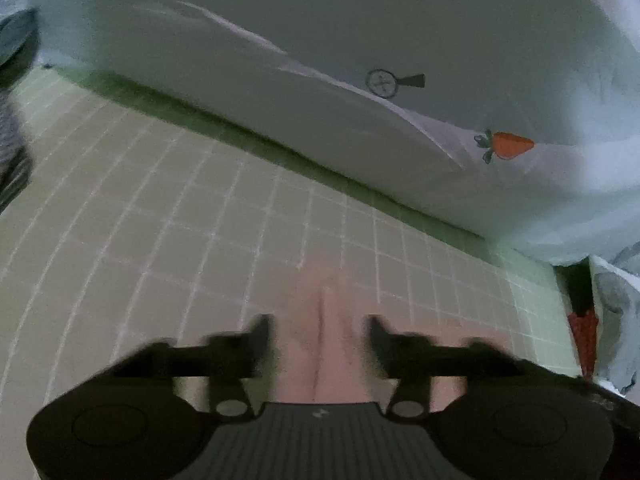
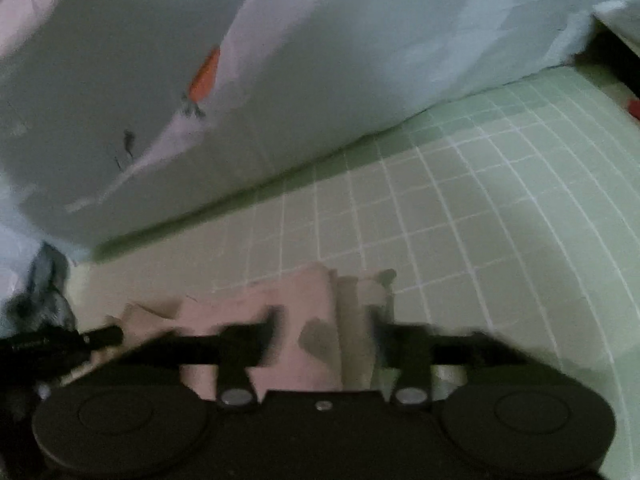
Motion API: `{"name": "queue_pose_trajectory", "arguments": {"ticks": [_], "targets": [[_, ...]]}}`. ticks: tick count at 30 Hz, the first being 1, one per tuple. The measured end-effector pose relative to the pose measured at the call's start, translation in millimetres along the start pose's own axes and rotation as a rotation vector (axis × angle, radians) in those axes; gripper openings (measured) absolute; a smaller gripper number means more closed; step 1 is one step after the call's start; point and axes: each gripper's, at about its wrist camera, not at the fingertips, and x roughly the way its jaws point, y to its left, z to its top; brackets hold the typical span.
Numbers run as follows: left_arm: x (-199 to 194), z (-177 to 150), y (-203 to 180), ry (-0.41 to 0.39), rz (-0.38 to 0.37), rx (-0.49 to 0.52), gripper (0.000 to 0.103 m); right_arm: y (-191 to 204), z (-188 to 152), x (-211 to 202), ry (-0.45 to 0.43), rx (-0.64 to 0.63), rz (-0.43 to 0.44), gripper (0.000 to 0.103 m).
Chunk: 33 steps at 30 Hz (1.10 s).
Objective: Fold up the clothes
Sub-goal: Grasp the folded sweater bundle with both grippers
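Note:
A pale pink garment (image 1: pixel 324 320) lies on the green grid mat (image 1: pixel 160 220) between the fingers of my left gripper (image 1: pixel 320 332), whose jaws stand apart around the cloth. In the right wrist view the same pink cloth (image 2: pixel 304 320), with a dark heart print, lies bunched between the fingers of my right gripper (image 2: pixel 324 328), also apart. A white garment (image 1: pixel 360 60) with an orange carrot print (image 1: pixel 512 145) lies across the far side of the mat; it also shows in the right wrist view (image 2: pixel 320 60). Both views are blurred.
The grid mat (image 2: pixel 500 220) stretches to the right. Grey fabric (image 1: pixel 16 140) sits at the left edge. More crumpled cloth (image 1: pixel 616 300) and a red item (image 1: pixel 584 332) lie at the right edge. The other gripper's tip (image 2: pixel 100 336) shows at the left.

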Motion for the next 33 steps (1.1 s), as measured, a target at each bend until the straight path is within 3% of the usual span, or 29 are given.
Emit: {"name": "queue_pose_trajectory", "arguments": {"ticks": [7,13,15,17,20,22,23,24,27,33], "targets": [[9.3,-23.6,13.9,0.130,-0.070,-0.110,0.074,-10.2,-29.1,2.2,0.105,0.070,-0.008,0.079],[23.8,-32.0,6.9,0.161,-0.132,-0.132,0.072,2.1,-36.1,11.6,0.143,0.071,0.027,0.081],[24.8,-33.6,4.6,0.165,-0.134,-0.110,0.066,9.3,-37.2,13.4,0.153,0.057,0.031,0.088],[25.2,-36.7,3.9,0.168,-0.141,-0.108,0.062,17.4,-39.3,12.9,0.152,0.042,0.009,0.090],[25.5,-42.1,3.5,0.173,-0.154,-0.115,0.047,24.7,-44.0,12.1,0.162,0.015,0.006,0.088],[25.7,-45.7,3.3,0.176,-0.162,-0.120,0.034,28.2,-46.4,10.6,0.173,0.015,0.007,0.067],[24.4,-47.6,3.1,0.177,-0.166,-0.121,0.030,27.2,-48.1,9.0,0.187,0.042,0.021,0.042],[21.8,-49.6,3.0,0.176,-0.170,-0.119,0.027,25.2,-50.9,5.2,0.185,0.072,0.032,0.034],[10.8,-57.8,-1.1,0.187,-0.183,-0.091,0.024,24.0,-62.0,-9.5,0.169,0.120,0.041,0.026],[-8.9,-82.1,-20.0,0.224,-0.215,0.011,0.022,21.0,-95.5,-54.2,0.110,0.164,-0.006,0.024]]}}
